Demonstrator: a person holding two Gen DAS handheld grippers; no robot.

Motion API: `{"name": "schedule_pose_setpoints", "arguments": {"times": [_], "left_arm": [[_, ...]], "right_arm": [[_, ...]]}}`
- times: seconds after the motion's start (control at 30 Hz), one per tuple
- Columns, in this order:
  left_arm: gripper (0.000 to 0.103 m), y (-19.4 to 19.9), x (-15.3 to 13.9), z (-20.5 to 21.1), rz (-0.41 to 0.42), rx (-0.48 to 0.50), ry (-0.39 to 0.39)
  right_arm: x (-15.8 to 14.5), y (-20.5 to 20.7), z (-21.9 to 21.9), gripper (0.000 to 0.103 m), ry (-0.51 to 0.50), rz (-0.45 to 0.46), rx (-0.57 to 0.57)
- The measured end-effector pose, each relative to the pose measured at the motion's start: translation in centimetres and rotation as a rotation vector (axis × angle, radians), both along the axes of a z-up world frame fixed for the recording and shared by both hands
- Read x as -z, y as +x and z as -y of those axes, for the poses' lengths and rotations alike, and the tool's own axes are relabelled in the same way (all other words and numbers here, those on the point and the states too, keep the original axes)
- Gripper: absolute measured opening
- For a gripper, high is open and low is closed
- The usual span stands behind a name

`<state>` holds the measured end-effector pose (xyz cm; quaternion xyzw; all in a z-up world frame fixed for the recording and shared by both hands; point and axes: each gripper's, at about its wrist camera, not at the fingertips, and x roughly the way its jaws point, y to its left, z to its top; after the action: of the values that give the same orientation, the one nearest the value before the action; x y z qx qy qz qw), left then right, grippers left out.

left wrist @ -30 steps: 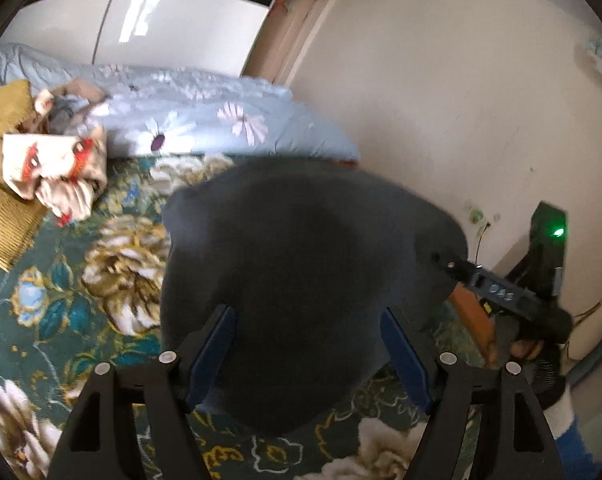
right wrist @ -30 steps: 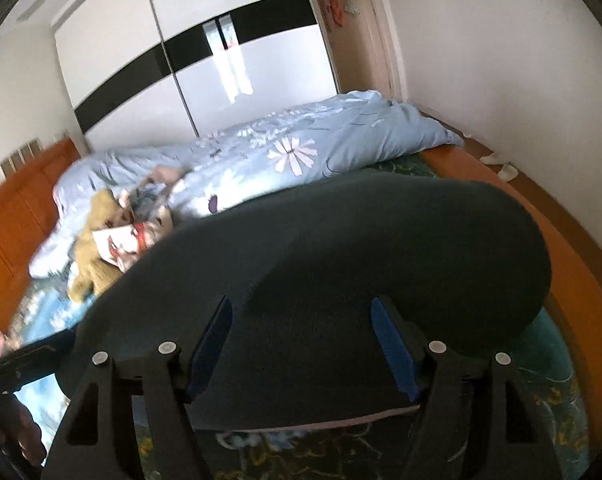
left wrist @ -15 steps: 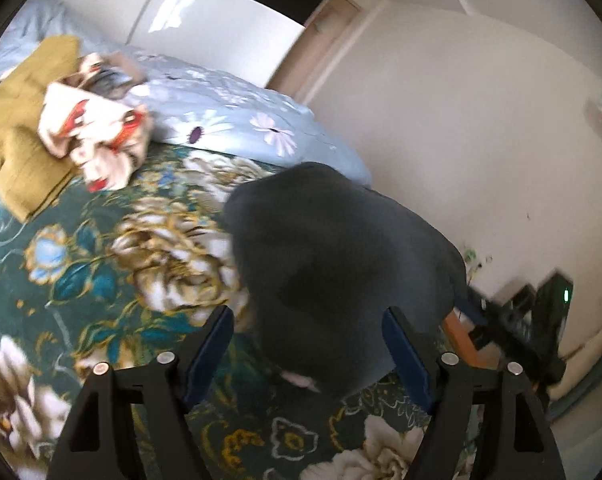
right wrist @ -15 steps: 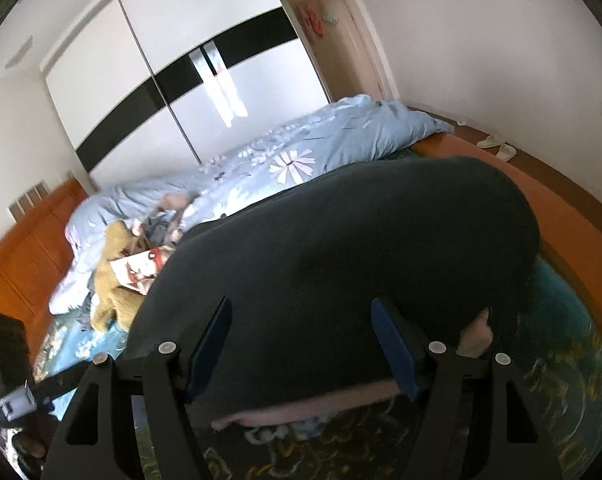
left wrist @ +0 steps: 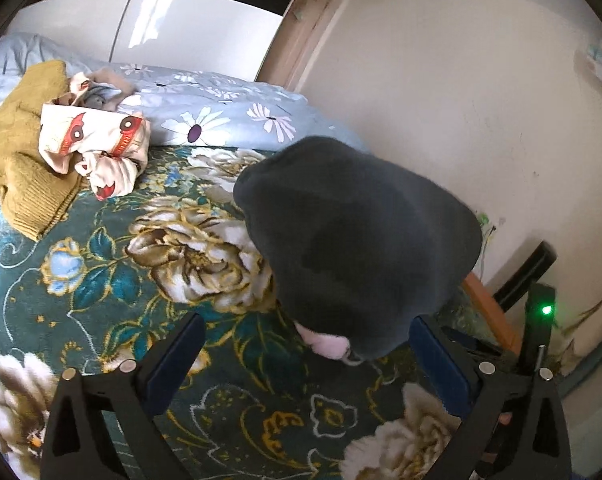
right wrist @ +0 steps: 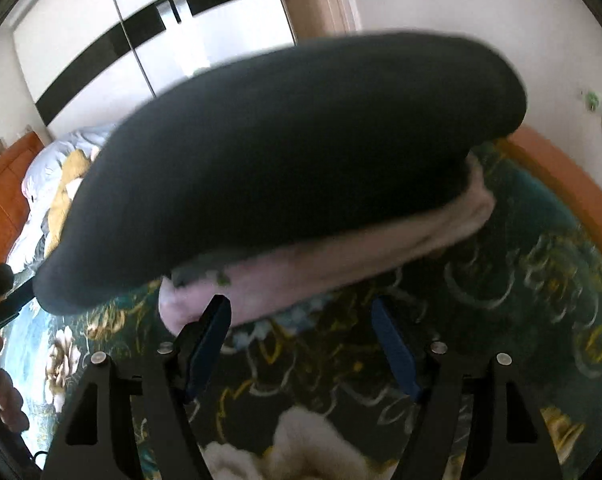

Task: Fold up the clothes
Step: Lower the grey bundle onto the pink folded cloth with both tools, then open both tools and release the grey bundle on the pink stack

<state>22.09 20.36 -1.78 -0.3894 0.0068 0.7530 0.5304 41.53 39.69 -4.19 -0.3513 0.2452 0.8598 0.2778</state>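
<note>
Blue-padded left gripper spread wide, holding nothing, above floral blanket. Right gripper also wide apart, empty, view blurred. Dark folded garment with pink lining at near edge lies on blanket just beyond both, toward right bed edge. Far left: mustard sweater, cream printed garment, pale blue duvet.

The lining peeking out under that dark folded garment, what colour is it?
Pale pink lining, clearest in the right wrist view.
</note>
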Motion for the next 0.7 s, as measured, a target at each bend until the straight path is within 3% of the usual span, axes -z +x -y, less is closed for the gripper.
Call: {"name": "schedule_pose_setpoints", "arguments": {"times": [0.03, 0.07, 0.13, 0.7], "left_arm": [[0.103, 0.2, 0.2, -0.1, -0.011, 0.002, -0.01], [0.103, 0.5, 0.4, -0.2, -0.021, 0.004, -0.02], [0.103, 0.8, 0.8, -0.5, -0.03, 0.008, -0.032], [0.103, 1.8, 1.9, -1.6, -0.076, -0.02, -0.082]], "right_arm": [[0.0, -0.3, 0.4, 0.082, 0.004, 0.005, 0.001], [0.1, -0.6, 0.7, 0.094, 0.009, 0.01, 0.001], [-0.2, -1.0, 1.4, 0.103, 0.02, 0.013, 0.011], [-2.5, -3.5, 5.7, 0.103, 0.16, 0.136, 0.146]]}}
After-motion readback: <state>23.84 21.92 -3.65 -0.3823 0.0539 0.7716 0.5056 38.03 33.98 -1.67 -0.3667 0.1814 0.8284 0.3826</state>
